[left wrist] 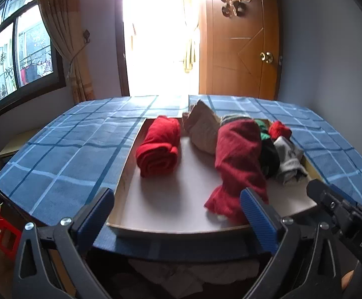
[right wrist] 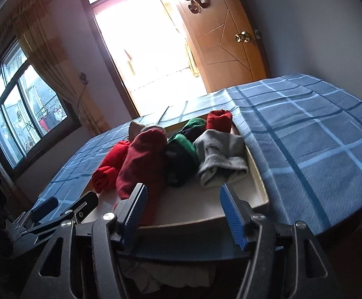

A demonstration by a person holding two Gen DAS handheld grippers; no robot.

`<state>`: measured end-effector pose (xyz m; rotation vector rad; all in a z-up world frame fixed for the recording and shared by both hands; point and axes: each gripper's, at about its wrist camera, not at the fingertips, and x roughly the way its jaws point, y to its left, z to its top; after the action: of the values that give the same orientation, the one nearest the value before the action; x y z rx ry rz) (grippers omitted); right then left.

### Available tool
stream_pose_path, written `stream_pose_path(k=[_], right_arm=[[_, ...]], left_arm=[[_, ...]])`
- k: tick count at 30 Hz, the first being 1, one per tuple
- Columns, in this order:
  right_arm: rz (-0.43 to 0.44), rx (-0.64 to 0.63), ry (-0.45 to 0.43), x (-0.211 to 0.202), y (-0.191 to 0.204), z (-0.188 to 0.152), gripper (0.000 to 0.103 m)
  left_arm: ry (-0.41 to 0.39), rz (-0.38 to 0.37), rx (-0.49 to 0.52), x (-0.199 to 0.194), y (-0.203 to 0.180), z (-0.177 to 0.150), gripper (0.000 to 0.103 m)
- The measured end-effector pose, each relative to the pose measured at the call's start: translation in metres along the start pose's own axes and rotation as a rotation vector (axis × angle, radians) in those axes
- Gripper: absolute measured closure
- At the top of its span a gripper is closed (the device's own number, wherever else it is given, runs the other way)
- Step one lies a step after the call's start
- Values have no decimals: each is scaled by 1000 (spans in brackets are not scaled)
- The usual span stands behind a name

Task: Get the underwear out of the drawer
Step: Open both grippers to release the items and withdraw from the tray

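The drawer lies open on a blue checked cloth spread over the bench. Its pale floor is bare across the lower middle of the left view, between the near rim and the clothes. A bright red roll lies left of centre with free room around it. A dark red underwear piece lies right of centre, its lower end just beside the right pad of the left fingers, which stand spread wide and hold nothing. In the right view the right fingers are parted about halfway, empty, with the dark red piece beside the left pad and a grey piece further up.
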<state>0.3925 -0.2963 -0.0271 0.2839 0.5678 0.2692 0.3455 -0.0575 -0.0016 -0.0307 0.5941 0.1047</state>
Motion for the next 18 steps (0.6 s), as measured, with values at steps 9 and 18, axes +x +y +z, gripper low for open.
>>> stream_pose_path(k=[9,18], right_arm=[[15,-2,1,-9,10,-16,39],[24,-17,-2,-19,16,-29,39]], left_arm=[[12,1,-16,-8,17,-15,1],[38,15,13,-10,26,-32,1]])
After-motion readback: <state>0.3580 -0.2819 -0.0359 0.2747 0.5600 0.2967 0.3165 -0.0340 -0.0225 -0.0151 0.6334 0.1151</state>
